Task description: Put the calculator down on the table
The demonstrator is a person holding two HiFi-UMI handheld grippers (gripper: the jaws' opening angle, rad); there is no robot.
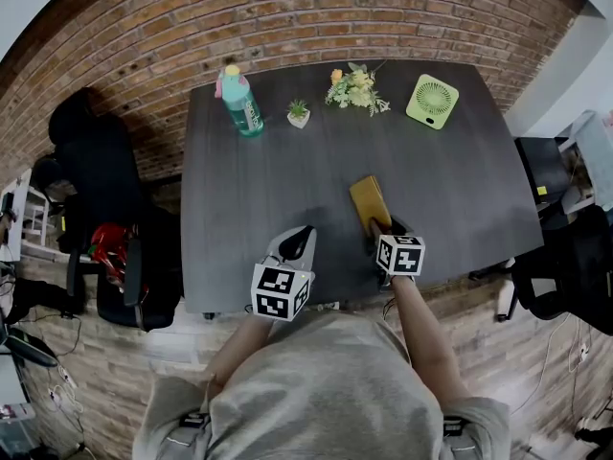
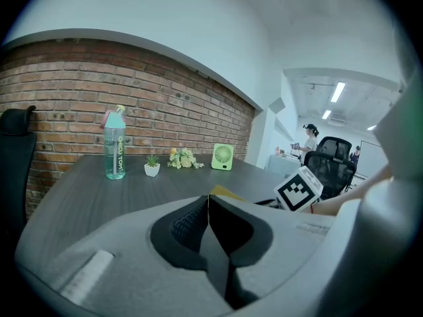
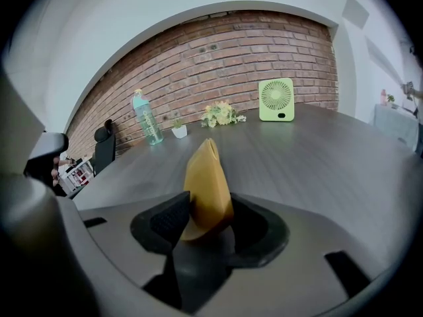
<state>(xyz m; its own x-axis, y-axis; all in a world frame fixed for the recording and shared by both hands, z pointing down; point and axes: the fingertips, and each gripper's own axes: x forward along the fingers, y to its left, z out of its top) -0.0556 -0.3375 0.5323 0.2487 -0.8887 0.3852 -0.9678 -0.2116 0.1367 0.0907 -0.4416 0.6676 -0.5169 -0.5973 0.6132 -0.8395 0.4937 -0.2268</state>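
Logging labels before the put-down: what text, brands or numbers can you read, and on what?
Teal plastic water bottle: white vertical lettering, seemingly "CHICU TOM", blurred, not certain.
White marker cube: black square pattern only, no words.
Yellow calculator, green desk fan: no print legible.
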